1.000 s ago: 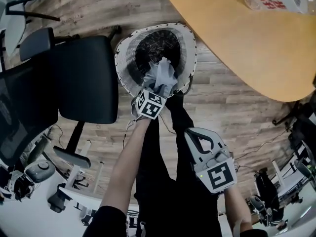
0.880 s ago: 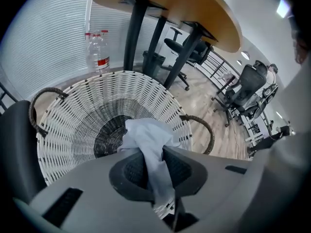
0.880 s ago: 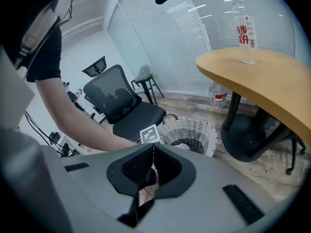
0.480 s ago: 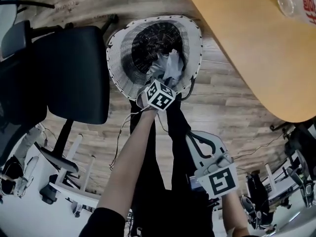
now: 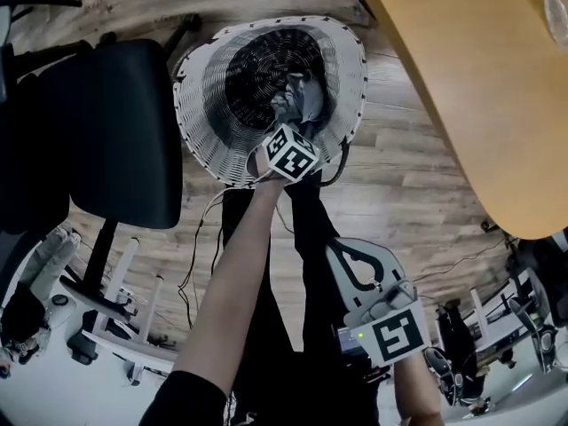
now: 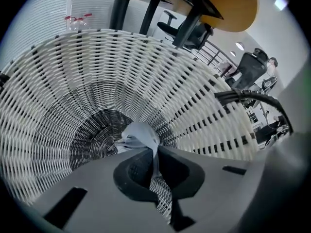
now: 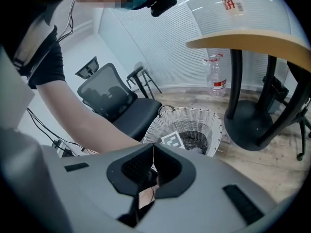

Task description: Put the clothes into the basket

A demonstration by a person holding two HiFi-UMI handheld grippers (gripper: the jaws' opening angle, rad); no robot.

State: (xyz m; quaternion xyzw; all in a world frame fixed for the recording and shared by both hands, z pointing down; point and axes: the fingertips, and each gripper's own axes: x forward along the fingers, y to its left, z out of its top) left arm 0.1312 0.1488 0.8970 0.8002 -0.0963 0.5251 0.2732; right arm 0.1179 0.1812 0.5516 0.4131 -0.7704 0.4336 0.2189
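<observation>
Left claw (image 5: 293,121) is down inside the white wicker basket (image 5: 200,122), pointing steeply at the dark woven bottom. From its own camera I can see the jaws pressed together on a thin fold of the grey garment (image 6: 139,135); the rest of the cloth bunches just beyond the tips, low against the basket's wall (image 6: 97,76). From the head view the garment (image 5: 306,103) sits right of the basket's centre, inside the rim, with the claw's marker cube over the near edge and my bare forearm (image 5: 235,273) running back from it

Right claw (image 5: 348,257) hangs nearer to me, well apart from the basket, over my dark trousers. Its own view shows the jaws (image 7: 154,154) closed tip to tip with nothing between them

The basket stands on the wood-plank floor (image 5: 399,185). A black office chair (image 5: 115,140) is just to its left, and the tan wooden counter (image 5: 470,87) reaches over on the far right. A clear water bottle (image 7: 216,79) stands on the floor beyond the basket, near the counter's black pedestal
</observation>
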